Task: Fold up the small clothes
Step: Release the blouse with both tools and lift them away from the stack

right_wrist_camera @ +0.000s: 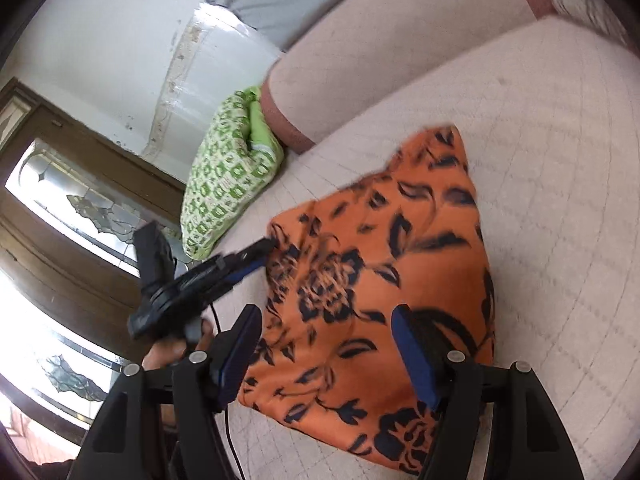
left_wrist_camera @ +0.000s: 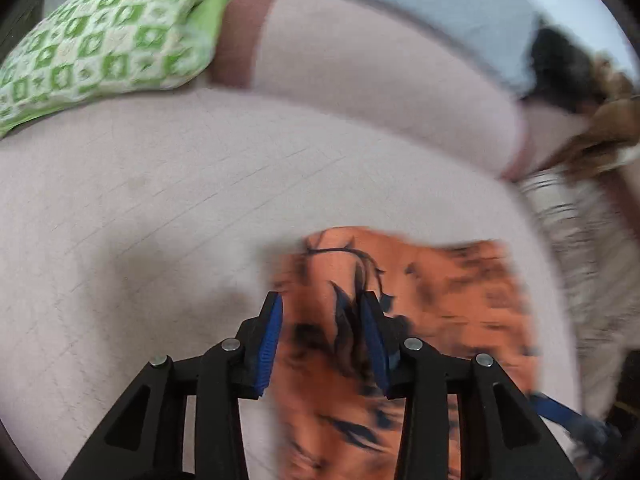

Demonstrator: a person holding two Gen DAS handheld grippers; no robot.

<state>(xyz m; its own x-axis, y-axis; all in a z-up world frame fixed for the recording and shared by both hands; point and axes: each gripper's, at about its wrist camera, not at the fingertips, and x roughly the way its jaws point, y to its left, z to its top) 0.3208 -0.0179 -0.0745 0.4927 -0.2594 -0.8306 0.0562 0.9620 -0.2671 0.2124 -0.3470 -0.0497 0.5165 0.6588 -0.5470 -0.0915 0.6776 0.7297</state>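
I'm holding both claws parted over the orange floral cloth (right_wrist_camera: 384, 276) on the sofa seat (right_wrist_camera: 560, 152) — left claw (left_wrist_camera: 322, 312) narrow, right claw (right_wrist_camera: 326, 334) wide, neither gripping.

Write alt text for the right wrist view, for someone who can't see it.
An orange garment with dark floral print lies on a pale quilted sofa seat, the open right gripper poised over its near edge. The left gripper touches the cloth's left edge; a green patterned cushion sits behind.

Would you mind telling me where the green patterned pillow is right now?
The green patterned pillow lies at the far end of the pale couch seat, against the couch arm. It is upper left in both wrist views, beyond the orange floral garment.
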